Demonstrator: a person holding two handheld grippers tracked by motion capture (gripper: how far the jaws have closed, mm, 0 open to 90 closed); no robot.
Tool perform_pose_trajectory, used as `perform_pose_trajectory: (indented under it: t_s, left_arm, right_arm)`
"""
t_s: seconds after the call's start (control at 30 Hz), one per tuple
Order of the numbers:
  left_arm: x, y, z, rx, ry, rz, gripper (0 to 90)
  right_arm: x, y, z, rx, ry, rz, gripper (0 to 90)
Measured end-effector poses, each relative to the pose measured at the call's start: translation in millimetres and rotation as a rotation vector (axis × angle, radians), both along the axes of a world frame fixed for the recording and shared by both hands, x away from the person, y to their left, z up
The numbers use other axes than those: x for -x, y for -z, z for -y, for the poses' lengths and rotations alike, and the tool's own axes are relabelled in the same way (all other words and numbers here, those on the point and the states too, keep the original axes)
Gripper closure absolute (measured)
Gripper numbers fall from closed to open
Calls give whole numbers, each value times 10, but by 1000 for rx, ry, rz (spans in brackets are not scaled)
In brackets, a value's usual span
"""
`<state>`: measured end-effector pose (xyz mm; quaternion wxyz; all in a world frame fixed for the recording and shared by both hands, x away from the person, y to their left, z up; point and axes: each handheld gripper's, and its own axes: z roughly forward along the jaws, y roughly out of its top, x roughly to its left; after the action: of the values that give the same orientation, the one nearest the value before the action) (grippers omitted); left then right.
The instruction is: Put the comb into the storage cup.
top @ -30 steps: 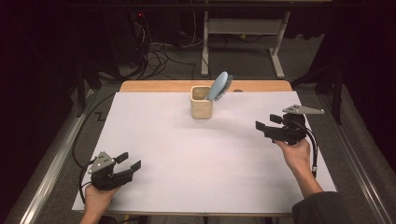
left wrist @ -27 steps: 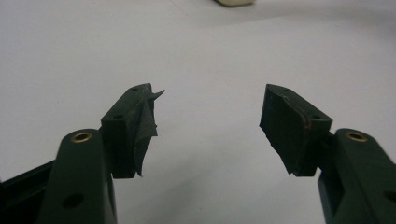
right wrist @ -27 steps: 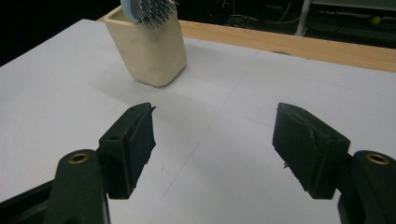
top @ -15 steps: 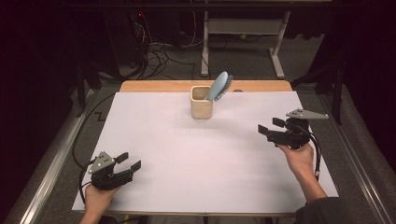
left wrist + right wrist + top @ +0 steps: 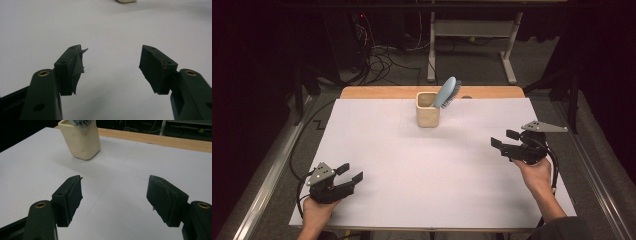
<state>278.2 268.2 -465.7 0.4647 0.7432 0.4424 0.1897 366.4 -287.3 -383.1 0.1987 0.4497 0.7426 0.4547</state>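
A cream cup (image 5: 427, 111) stands near the far edge of the white table, and a light blue hairbrush (image 5: 446, 92) leans in it, head up and tilted right. The cup (image 5: 81, 141) shows ahead of my right gripper (image 5: 113, 192), brush bristles at its rim. My right gripper (image 5: 505, 138) hovers at the table's right side, open with nothing between its jaws. Down at the near left corner my left gripper (image 5: 350, 172) rests low over the table, open and empty; its jaws (image 5: 112, 63) stand wide over bare white surface.
The white sheet covers the table (image 5: 412, 165), with a strip of wood (image 5: 377, 92) at the far edge. Beyond it lie cables (image 5: 387, 57) and a white desk frame (image 5: 472, 30) on the dark floor. A metal rail (image 5: 267, 180) runs along the left side.
The right gripper has drifted slightly right and toward the near edge. The left gripper, the cup and the brush stayed put.
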Motion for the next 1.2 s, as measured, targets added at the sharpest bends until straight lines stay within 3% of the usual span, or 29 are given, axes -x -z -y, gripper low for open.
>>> perform_pose_trajectory:
  t_s: [1.2]
  left_arm:
    - [10, -4, 1, 1, -4, 5, 358]
  right_arm:
    - [300, 223, 163, -35, 17, -1, 289]
